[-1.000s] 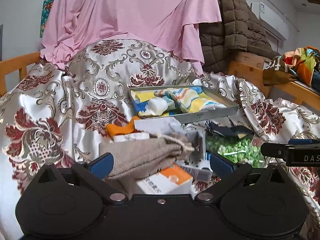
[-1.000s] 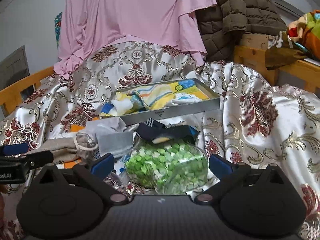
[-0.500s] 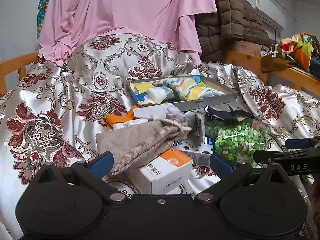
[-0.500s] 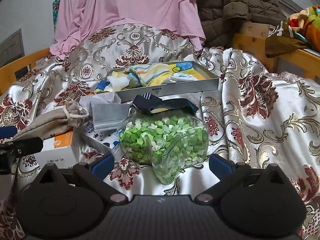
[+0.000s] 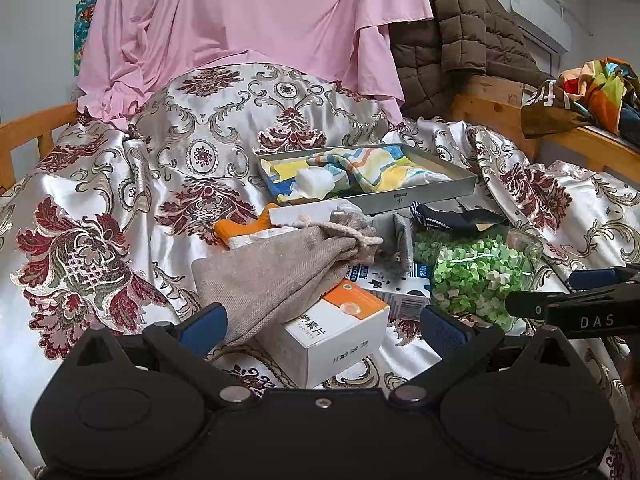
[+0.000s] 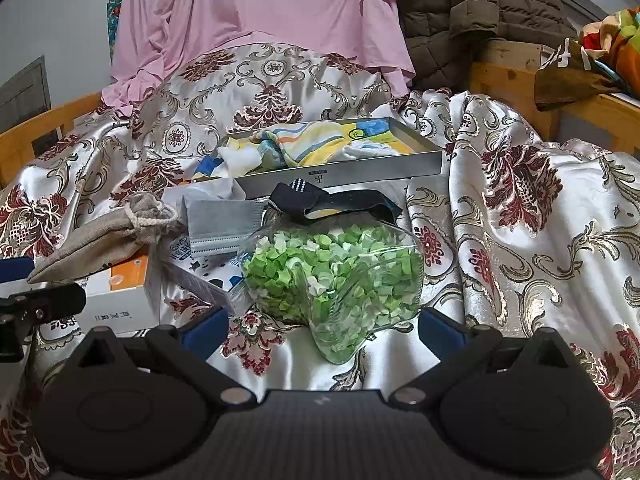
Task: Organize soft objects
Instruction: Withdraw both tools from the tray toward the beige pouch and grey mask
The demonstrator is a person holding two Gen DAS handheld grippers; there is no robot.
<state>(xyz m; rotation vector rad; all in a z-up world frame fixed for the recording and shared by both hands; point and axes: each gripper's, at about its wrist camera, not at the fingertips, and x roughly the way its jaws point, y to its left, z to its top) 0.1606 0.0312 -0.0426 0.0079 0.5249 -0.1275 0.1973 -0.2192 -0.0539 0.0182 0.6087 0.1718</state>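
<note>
Both grippers wide open, nothing held: left gripper [image 5: 322, 326] sits near the beige drawstring pouch [image 5: 276, 270], which lies on a white-orange box [image 5: 340, 332]; right gripper [image 6: 322, 326] near the clear bag of green bits [image 6: 336, 268]. Grey tray [image 6: 340, 170] with striped cloth [image 6: 304, 146] farther back on the satin cover [image 6: 520, 240].

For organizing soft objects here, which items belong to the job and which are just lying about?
Job:
drawstring pouch
face mask
dark sock
striped cloth
metal tray

Lying about:
medicine box
bag of green pieces
pink sheet
brown jacket
</note>
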